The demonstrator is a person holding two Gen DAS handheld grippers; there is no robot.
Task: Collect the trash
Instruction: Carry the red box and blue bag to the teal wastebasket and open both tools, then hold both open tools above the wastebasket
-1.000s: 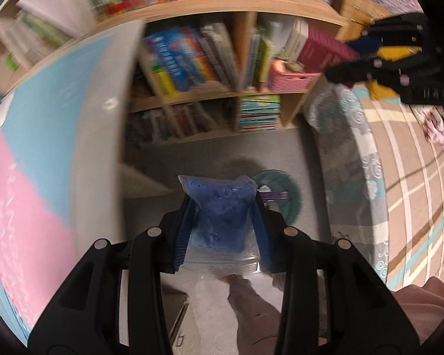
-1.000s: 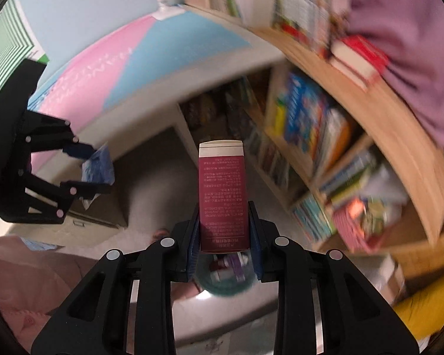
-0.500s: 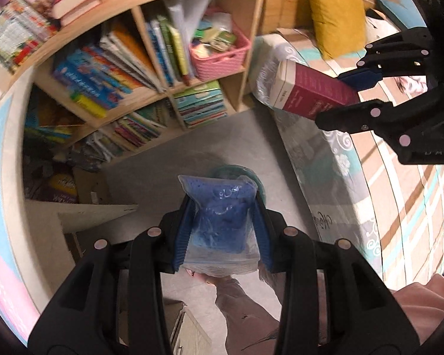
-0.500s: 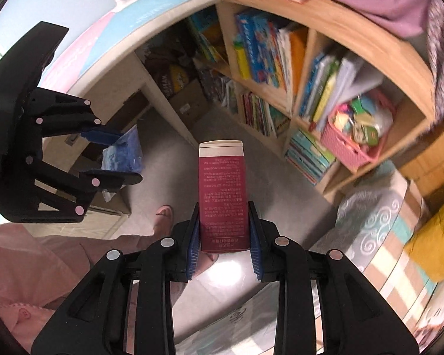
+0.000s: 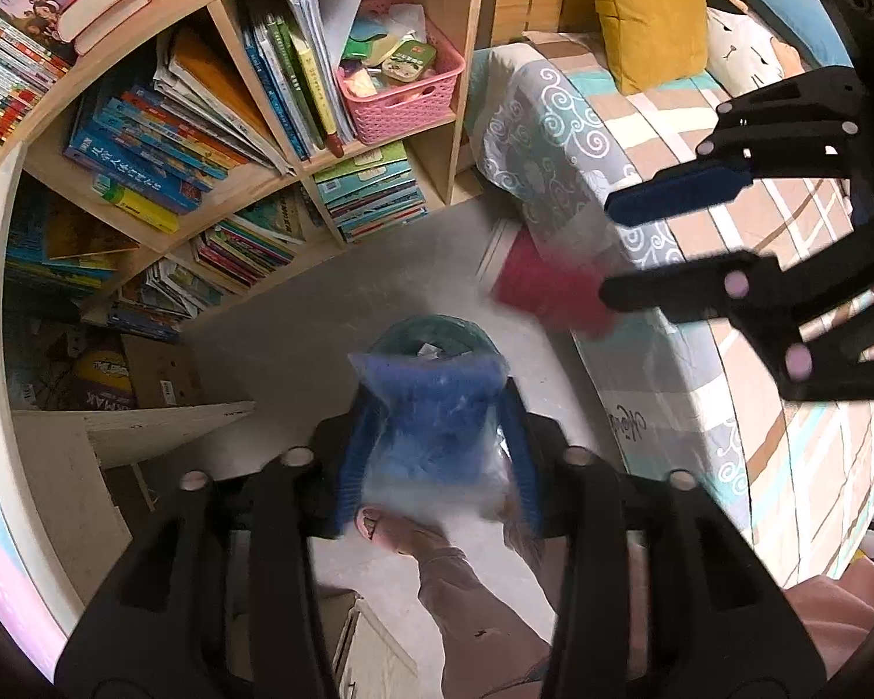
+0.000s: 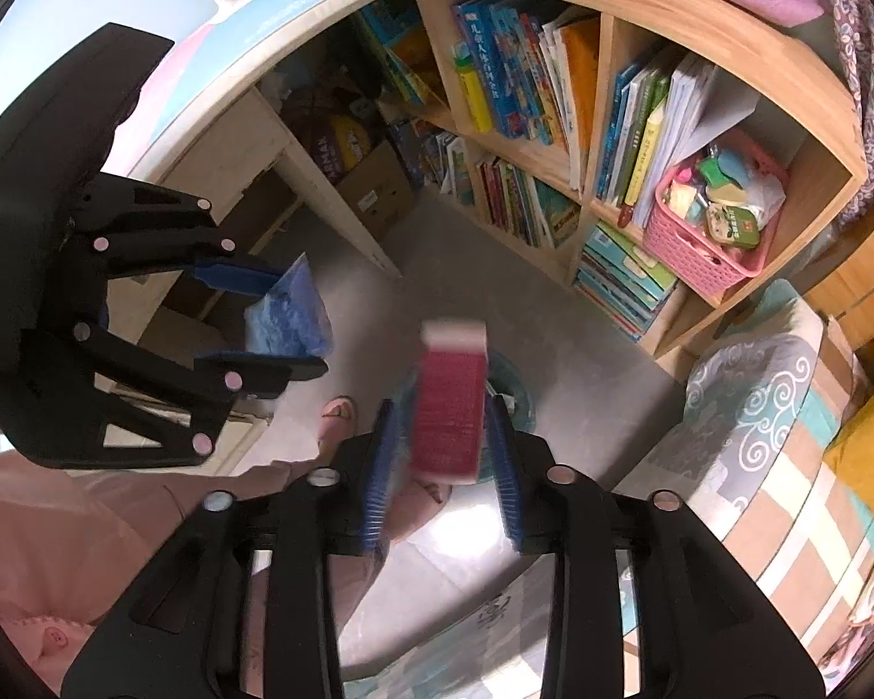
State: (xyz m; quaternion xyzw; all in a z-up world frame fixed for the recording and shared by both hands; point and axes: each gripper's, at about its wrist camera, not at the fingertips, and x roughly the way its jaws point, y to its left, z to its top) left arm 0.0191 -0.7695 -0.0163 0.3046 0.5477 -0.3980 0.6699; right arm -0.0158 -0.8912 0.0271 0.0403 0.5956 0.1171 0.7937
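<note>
My left gripper (image 5: pixel 440 402) points down over a green trash bin (image 5: pixel 431 327) on the floor. Its jaws are opening, and a clear bag of blue stuff (image 5: pixel 437 408) sits blurred and loose between the blue pads (image 5: pixel 352 466). My right gripper (image 6: pixel 441 408) hangs over the same bin (image 6: pixel 515 393). Its jaws are opening too. A dark red carton with a white top (image 6: pixel 451 402) is blurred between its pads, with gaps on both sides. The left wrist view shows that carton (image 5: pixel 545 288) slipping out below the right gripper (image 5: pixel 609 253). The right wrist view shows the left gripper (image 6: pixel 300 320) with the bag (image 6: pixel 288 314).
A wooden bookshelf (image 5: pixel 297 175) full of books holds a pink basket (image 5: pixel 402 87). A bed with a patterned cover (image 5: pixel 699 320) lies to the right, a white desk (image 5: pixel 58 466) to the left. A person's leg and foot (image 5: pixel 413 530) stand by the bin.
Both grippers' jaws have spread apart. The red carton has slipped down out of the right gripper's hold and blurs; the blue bag has loosened between the left pads.
</note>
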